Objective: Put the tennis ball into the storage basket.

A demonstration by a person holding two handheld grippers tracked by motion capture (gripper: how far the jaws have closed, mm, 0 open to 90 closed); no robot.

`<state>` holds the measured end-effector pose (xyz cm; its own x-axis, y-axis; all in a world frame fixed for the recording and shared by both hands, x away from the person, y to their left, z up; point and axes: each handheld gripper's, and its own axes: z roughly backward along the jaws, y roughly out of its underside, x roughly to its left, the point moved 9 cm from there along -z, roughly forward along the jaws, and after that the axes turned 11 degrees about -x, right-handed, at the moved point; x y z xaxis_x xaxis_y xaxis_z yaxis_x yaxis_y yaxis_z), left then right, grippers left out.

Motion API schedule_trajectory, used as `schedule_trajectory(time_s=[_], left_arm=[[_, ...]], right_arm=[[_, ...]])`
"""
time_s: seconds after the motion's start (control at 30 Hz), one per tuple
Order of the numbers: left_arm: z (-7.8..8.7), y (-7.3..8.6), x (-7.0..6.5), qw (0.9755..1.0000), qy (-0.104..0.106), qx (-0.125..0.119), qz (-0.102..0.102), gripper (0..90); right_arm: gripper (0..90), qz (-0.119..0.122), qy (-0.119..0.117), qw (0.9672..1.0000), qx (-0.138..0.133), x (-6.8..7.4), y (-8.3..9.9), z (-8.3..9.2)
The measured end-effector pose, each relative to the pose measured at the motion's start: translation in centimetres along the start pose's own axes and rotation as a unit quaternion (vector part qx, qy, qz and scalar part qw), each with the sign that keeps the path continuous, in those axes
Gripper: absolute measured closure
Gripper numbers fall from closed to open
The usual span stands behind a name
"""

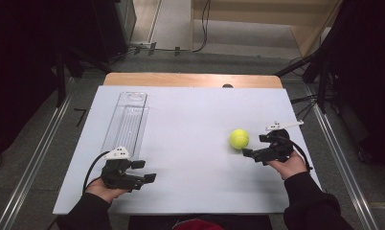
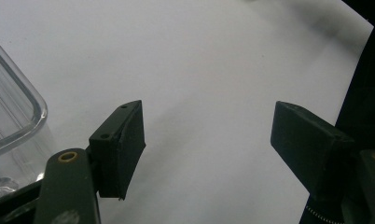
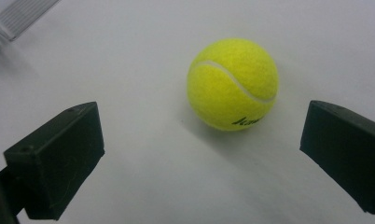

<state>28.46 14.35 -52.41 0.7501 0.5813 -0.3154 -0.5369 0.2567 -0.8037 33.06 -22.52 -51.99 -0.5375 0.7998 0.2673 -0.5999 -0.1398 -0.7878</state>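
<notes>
A yellow tennis ball (image 1: pixel 239 139) lies on the white board (image 1: pixel 190 120), right of centre. My right gripper (image 1: pixel 254 145) stands open just right of the ball and points at it. In the right gripper view the tennis ball (image 3: pixel 232 84) sits on the board a little ahead of the gap of the right gripper (image 3: pixel 202 126), touching neither jaw. My left gripper (image 1: pixel 146 171) rests open near the board's front left, and nothing is between its jaws. In the left gripper view the left gripper (image 2: pixel 209 116) has bare board between its jaws.
A long clear plastic tray (image 1: pixel 127 120) lies lengthwise at the board's left, and nothing lies inside it. Its rounded near corner, the clear tray (image 2: pixel 13 116), shows beside my left jaw. The wooden table edge (image 1: pixel 190 79) runs along the back, with floor rails on both sides.
</notes>
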Motion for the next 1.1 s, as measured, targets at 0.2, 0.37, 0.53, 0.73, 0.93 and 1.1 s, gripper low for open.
schedule_trajectory(time_s=[0.2,0.37,0.53,0.73,0.93,1.1], left_arm=[[0.0,0.0,0.0,1.0000,0.003,-0.001,0.004,27.0],[0.0,0.0,0.0,1.0000,0.002,-0.001,0.003,27.0],[0.0,0.0,0.0,1.0000,0.003,-0.001,0.003,27.0],[0.0,0.0,0.1,0.9999,0.002,0.002,0.010,23.8],[0.0,0.0,0.1,0.9999,0.002,0.004,0.011,23.8],[0.0,0.1,0.1,0.9999,0.004,0.006,0.012,23.8]], right_arm=[[0.0,0.001,0.001,1.0000,-0.001,-0.1,-0.6,-0.4],[0.0,0.002,0.003,1.0000,-0.005,-0.2,-1.4,-0.7],[0.0,0.001,0.003,1.0000,-0.008,-0.2,-1.9,-0.9],[0.0,0.000,0.004,0.9999,-0.012,-0.3,-2.8,-1.2],[0.0,0.002,0.005,0.9999,-0.012,-0.5,-3.5,-1.8],[0.0,0.002,0.006,0.9999,-0.012,-0.5,-4.1,-2.2]])
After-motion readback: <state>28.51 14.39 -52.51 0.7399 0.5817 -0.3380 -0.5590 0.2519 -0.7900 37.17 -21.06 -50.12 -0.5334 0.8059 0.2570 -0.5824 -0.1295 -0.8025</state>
